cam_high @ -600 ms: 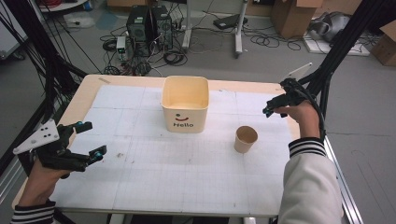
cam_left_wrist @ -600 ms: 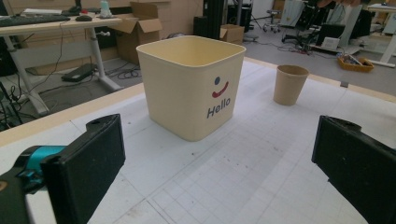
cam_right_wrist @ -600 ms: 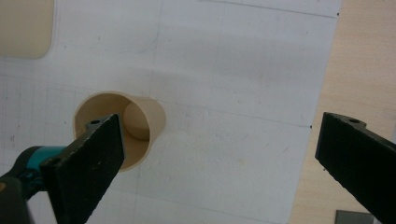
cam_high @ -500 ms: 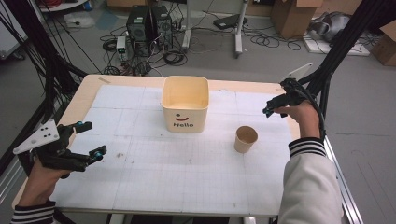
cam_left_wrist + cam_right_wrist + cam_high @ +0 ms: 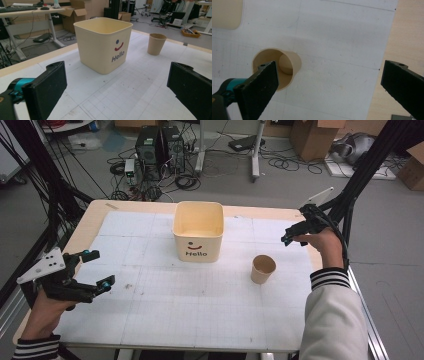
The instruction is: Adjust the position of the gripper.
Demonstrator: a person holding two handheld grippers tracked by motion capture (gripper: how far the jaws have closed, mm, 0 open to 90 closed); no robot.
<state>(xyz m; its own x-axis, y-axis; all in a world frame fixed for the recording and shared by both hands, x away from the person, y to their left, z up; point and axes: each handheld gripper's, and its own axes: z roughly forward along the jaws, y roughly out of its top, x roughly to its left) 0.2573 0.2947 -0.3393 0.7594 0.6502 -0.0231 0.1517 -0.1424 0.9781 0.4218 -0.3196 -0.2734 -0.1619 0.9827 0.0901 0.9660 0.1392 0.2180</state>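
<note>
Small tan paper cup point(image 5: 263, 268): the object in hand, standing upright on the white gridded mat point(image 5: 200, 310), to the right of and slightly nearer the person than the square cream plastic tub with a smiley face and the word "Hello" point(image 5: 198, 231), and well apart from it. Its long axis is vertical, mouth pointing straight up, base on the mat; the right gripper view looks down into the open mouth to the cup's pale floor point(image 5: 285, 64), which appears empty.

Change over the last half second: none visible. The tub, the cup and both grippers lie as they did in the earlier high views, so the reach appears paused and no grasp has begun.

Right gripper point(image 5: 295, 235): held above the table's far right edge, beyond the cup and clear of it, jaws spread wide with nothing between them. Its camera places the cup under the left-hand jaw, so the judgement is that the gripper must shift sideways and descend before closing.

Left gripper point(image 5: 97, 270): low over the near left of the mat, jaws likewise wide and empty, pointed toward the tub.
</note>
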